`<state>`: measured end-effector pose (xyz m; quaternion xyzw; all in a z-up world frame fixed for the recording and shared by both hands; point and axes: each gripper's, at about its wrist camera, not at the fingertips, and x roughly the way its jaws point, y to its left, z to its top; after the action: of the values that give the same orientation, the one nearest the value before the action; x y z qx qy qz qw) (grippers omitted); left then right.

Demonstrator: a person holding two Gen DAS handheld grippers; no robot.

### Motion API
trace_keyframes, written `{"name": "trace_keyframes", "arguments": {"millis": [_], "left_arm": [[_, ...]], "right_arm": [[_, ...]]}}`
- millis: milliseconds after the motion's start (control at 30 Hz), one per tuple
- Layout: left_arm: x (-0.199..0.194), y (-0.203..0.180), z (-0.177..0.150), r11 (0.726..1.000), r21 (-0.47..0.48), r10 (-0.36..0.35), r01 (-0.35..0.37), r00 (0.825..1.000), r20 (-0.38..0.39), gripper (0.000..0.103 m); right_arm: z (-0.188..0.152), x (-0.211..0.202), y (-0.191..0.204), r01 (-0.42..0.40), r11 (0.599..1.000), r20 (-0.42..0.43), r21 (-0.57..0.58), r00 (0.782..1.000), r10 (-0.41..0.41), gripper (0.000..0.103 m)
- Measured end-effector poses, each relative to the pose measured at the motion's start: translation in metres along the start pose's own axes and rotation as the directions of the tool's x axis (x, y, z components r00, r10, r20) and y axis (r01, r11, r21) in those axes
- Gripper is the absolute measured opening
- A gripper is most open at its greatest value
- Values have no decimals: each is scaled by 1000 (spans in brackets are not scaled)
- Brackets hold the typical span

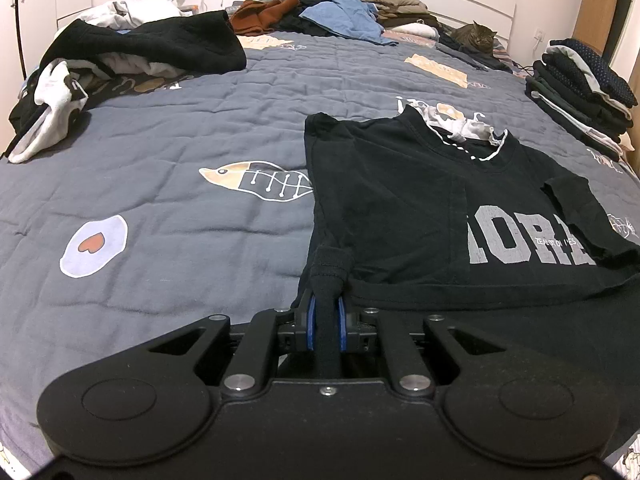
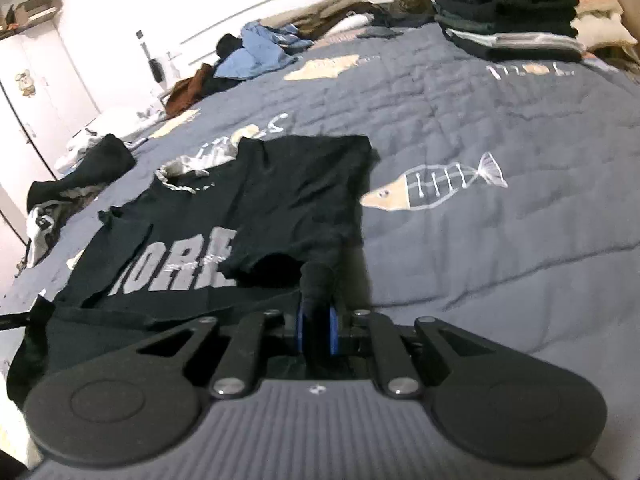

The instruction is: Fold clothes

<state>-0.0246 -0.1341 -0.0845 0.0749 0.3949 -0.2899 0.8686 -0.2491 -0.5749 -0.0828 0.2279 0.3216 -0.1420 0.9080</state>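
left gripper [image 1: 326, 322]: clamped on T-shirt [image 1: 420, 200] hem | right gripper [image 2: 316, 330]: clamped on other hem corner | shirt: flat on bed [image 1: 160, 140], sides folded in | advice: lift both corners evenly, carry hem toward collar.

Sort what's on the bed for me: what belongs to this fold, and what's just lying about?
In the job: black T-shirt; left gripper and right gripper, both clamped on it.

Lying about: folded stack, unfolded pile, black garment, cat.
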Motion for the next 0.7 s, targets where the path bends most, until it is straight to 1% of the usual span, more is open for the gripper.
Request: {"name": "trace_keyframes", "arguments": {"millis": [133, 233, 400, 467, 700], "left_arm": [[1, -1, 0, 1000, 9, 5, -5, 1000, -5, 12], [1, -1, 0, 1000, 7, 5, -5, 1000, -5, 12], [2, -1, 0, 1000, 6, 5, -5, 1000, -5, 12], [2, -1, 0, 1000, 6, 7, -7, 1000, -5, 12], [-1, 1, 1, 1000, -9, 11, -10, 1000, 20, 12]], "right_arm": [[-3, -1, 13, 37, 993, -26, -110, 999, -40, 15], [-7, 6, 15, 76, 985, -57, -154, 995, -85, 16], [-5, -1, 9, 44, 995, -29, -93, 998, -47, 15], [-3, -5, 9, 31, 997, -13, -74, 999, -32, 11], [2, -25, 21, 7, 995, 65, -98, 998, -1, 11]]}}
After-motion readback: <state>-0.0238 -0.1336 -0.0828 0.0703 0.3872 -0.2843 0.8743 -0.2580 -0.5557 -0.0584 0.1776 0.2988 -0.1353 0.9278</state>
